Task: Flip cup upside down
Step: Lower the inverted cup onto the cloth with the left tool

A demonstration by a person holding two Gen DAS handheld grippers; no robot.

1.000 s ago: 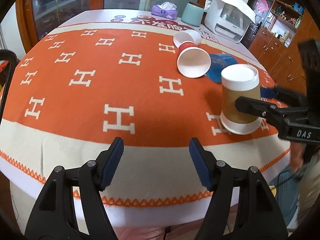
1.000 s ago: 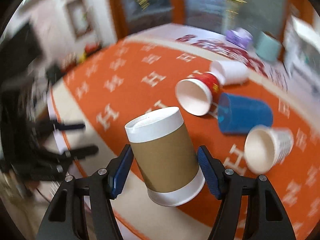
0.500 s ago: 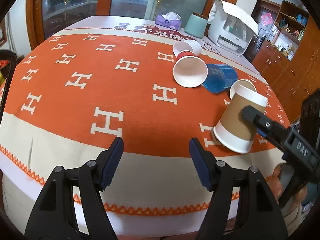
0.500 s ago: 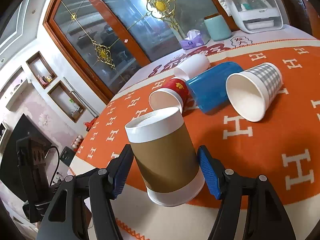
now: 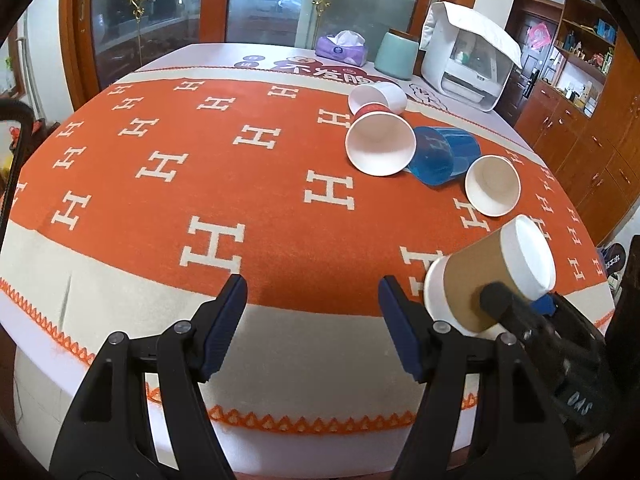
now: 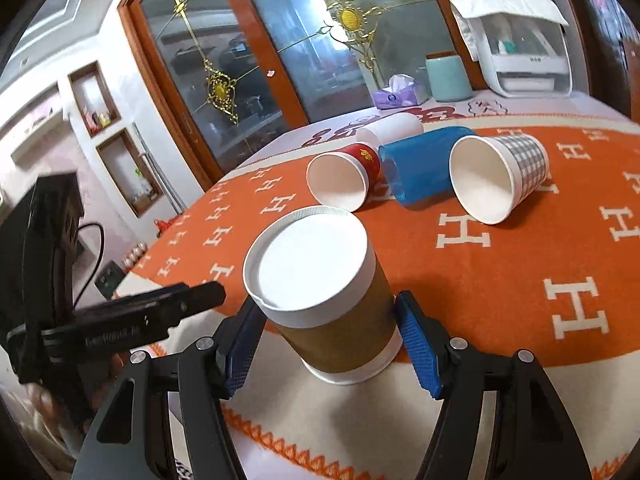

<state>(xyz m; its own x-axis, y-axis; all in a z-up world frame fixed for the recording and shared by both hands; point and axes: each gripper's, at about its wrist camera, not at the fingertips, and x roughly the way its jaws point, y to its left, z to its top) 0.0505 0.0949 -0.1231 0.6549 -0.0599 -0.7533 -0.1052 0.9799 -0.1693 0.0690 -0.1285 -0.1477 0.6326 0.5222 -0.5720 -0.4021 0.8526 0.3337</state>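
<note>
A brown paper cup (image 6: 336, 304) with white bands is clamped in my right gripper (image 6: 326, 344), which is shut on it just above the table's near edge. The cup is tilted, its flat white end turned toward the camera. In the left wrist view the same cup (image 5: 476, 280) hangs tilted at the right, in the right gripper's black fingers (image 5: 504, 304). My left gripper (image 5: 312, 312) is open and empty over the cloth's front border.
An orange cloth with white H marks (image 5: 208, 168) covers the table. A red-and-white cup (image 6: 340, 184), a blue cup (image 6: 420, 164), a checked cup (image 6: 496, 172) and a white cup (image 6: 392, 128) lie on their sides. Tissue box, teal jar and white appliance stand behind.
My right gripper has carried the brown cup toward the table's near edge and tipped it further over. The left gripper has stayed open in place.
</note>
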